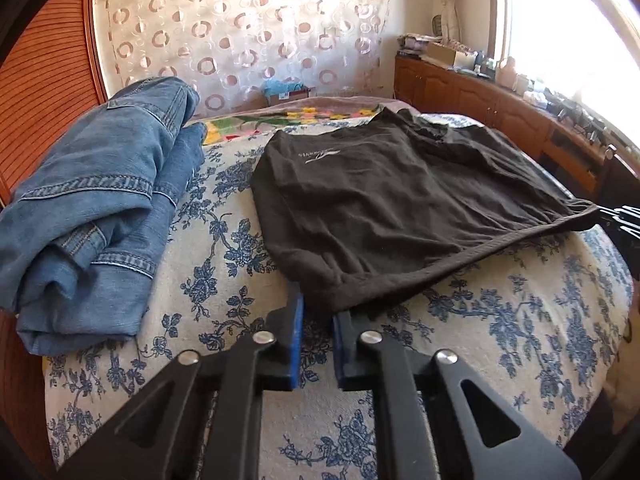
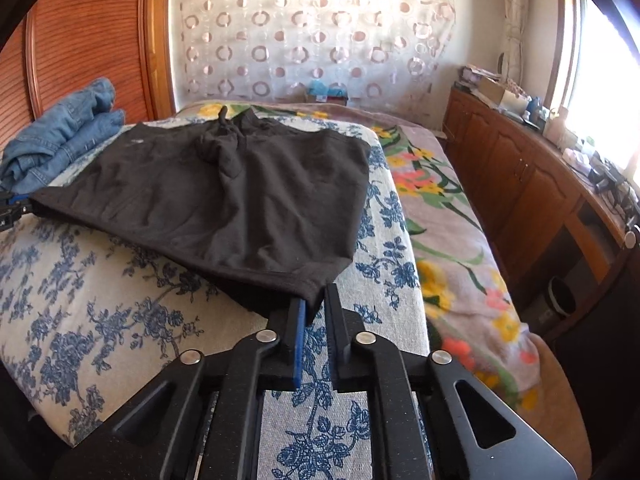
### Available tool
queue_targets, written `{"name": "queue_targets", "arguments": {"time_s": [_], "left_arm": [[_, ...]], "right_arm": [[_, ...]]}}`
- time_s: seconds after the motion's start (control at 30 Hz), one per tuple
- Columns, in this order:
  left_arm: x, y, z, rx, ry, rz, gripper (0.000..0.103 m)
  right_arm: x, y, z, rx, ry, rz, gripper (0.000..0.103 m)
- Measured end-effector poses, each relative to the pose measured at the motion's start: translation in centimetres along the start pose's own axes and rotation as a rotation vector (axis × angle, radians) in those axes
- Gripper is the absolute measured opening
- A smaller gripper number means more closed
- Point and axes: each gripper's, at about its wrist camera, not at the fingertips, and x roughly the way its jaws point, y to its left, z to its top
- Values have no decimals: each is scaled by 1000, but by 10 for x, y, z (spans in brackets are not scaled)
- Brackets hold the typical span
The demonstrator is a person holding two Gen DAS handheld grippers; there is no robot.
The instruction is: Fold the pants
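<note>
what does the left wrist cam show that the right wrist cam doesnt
Only the left wrist view shows the white logo on the black pants and the folded jeans up close. Only the right wrist view shows the knotted drawstring and the long run of floral blanket beside the wooden cabinets. Both show the pants spread on the blue-flowered sheet, with the left gripper and right gripper each at a near corner of the hem.

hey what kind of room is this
Most likely a bedroom: a bed under a blue floral cover, a patterned curtain behind it, and wooden cabinets below a sunny window.
</note>
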Motion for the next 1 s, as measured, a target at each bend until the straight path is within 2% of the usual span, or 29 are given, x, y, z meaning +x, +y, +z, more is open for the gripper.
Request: {"name": "queue_targets", "arguments": {"time_s": [0.33, 0.43, 0.67, 1.0], "left_arm": [[-39, 1, -12, -16, -59, -35, 3], [-51, 1, -23, -22, -70, -43, 2], [-74, 1, -43, -40, -78, -64, 2], [-104, -9, -59, -43, -116, -83, 1]], "right_arm": [[-16, 4, 4, 22, -31, 57, 2], [-24, 4, -2, 48, -16, 99, 2], [-41, 11, -18, 52, -2, 133, 1], [-67, 14, -31, 42, -4, 139, 1]]}}
